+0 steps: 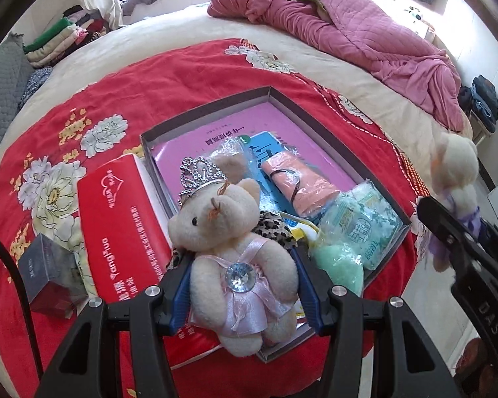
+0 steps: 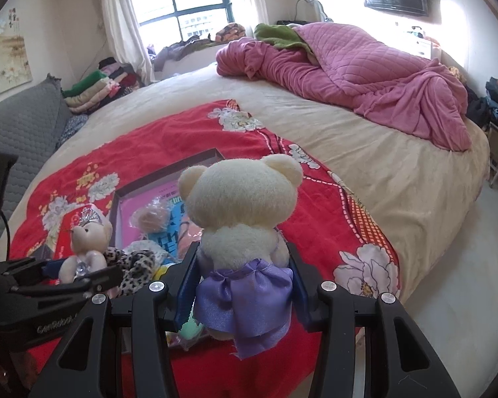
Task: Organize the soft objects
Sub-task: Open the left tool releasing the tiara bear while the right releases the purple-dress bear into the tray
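The left gripper (image 1: 244, 285) is clamped on a cream bear in a pink dress (image 1: 239, 265), its blue pads (image 1: 179, 293) pressing the bear's 2 sides at the waist. The bear faces the camera and wears a silver tiara (image 1: 201, 174); it hangs over the near corner of an open grey box (image 1: 282, 94) that lies on a red flowered blanket (image 1: 116, 93).

The right gripper (image 2: 245, 285) is clamped on a second cream bear in a purple dress (image 2: 245, 232), seen from behind, held above the blanket just right of the box.

Inside the box, on a pink book (image 1: 196, 139), lie a blue booklet (image 1: 265, 152), a peach cloth roll (image 1: 298, 182), a leopard-print piece (image 1: 275, 229), a green fluffy item in plastic (image 1: 338, 262) and a pack of tissues (image 1: 368, 225). A red tissue pack (image 1: 123, 225) lies against the box's left wall, with a small dark box (image 1: 49, 275) beside it. Farther back on the bed (image 1: 332, 76) is a heaped pink quilt (image 1: 365, 43).
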Action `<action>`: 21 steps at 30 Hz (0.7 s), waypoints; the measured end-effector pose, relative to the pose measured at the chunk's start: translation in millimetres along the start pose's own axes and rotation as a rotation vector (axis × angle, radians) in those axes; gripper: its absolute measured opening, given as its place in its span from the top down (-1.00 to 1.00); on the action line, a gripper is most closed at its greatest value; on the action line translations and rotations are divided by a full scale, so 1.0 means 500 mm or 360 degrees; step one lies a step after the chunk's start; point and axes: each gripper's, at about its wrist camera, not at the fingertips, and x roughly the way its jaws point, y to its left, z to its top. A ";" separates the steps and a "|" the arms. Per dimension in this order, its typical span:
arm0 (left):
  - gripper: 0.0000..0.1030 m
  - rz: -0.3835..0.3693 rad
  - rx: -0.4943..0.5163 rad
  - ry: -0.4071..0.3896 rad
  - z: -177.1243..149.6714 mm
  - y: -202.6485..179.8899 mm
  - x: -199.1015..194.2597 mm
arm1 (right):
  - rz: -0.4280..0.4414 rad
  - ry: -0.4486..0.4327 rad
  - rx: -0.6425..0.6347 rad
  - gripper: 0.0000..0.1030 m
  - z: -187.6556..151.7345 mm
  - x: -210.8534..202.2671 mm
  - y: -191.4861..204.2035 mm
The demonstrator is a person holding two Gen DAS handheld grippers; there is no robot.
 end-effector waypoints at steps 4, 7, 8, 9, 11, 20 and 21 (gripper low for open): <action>-0.07 -0.0014 0.0007 0.0017 -0.001 -0.004 0.015 | -0.0005 0.0063 -0.0059 0.03 0.011 0.045 0.010; -0.07 -0.0024 0.0005 0.0021 -0.002 -0.006 0.021 | 0.0011 0.0101 -0.0072 0.03 0.016 0.077 0.013; -0.07 -0.0032 0.0003 0.0023 -0.001 -0.006 0.022 | 0.0032 0.0130 -0.0056 0.03 0.018 0.092 0.012; -0.07 -0.0036 0.0007 0.0020 0.000 -0.007 0.024 | 0.0040 0.0142 -0.0051 0.03 0.018 0.102 0.012; -0.07 -0.0038 0.0001 0.0017 0.002 -0.005 0.026 | 0.0032 0.0171 -0.0063 0.03 0.018 0.125 0.014; -0.07 -0.0040 -0.0018 0.0034 0.008 0.005 0.049 | 0.0043 0.0272 -0.0122 -0.06 0.014 0.194 0.027; -0.07 -0.0040 -0.0019 0.0041 0.008 0.005 0.053 | 0.0035 0.0277 -0.0132 -0.08 0.012 0.198 0.029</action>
